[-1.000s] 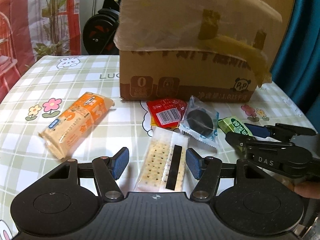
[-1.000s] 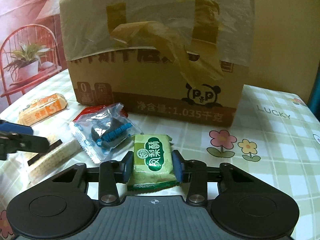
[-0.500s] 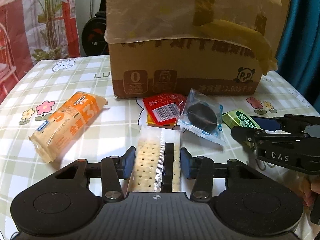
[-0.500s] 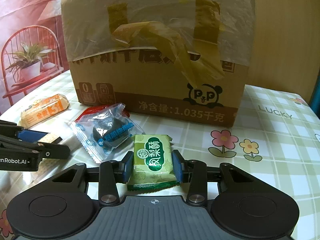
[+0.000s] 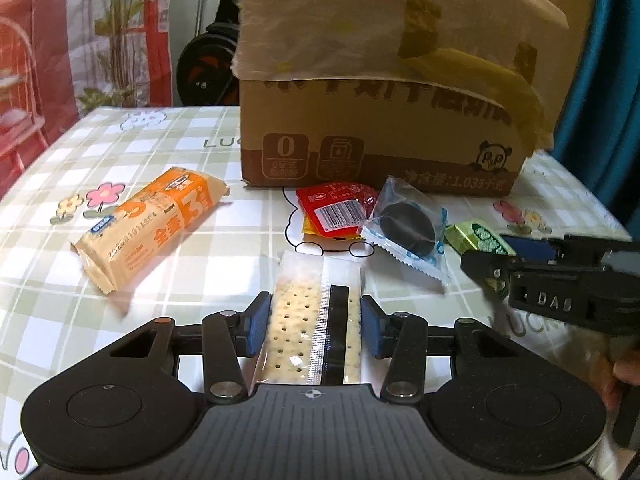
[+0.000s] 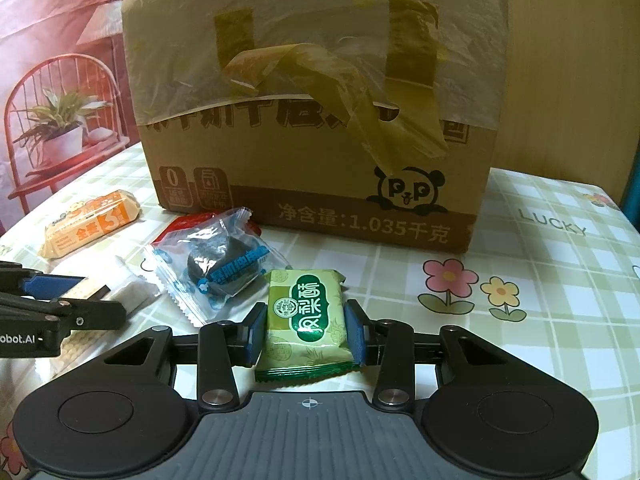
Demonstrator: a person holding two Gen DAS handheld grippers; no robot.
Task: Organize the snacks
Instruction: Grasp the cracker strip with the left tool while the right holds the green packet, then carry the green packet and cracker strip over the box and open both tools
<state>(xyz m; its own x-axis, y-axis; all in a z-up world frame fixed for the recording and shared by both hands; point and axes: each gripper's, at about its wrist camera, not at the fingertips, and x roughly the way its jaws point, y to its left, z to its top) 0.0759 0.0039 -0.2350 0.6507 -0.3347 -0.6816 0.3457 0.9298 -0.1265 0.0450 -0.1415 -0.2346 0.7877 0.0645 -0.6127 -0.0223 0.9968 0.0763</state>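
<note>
Checked cloth covers the desk [image 5: 120,280], with a big cardboard box [image 6: 312,184] at the back. Left claw [image 5: 316,328] squeezes the cracker pack [image 5: 312,320], lying lengthwise along its fingers. Right claw [image 6: 306,334] squeezes the green snack [image 6: 306,320]. Both must go up and forward to reach the box.

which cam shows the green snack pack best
The right wrist view: the green snack pack lies face up and whole, clamped by the right gripper. The left wrist view shows only its end behind that gripper's finger.
</note>
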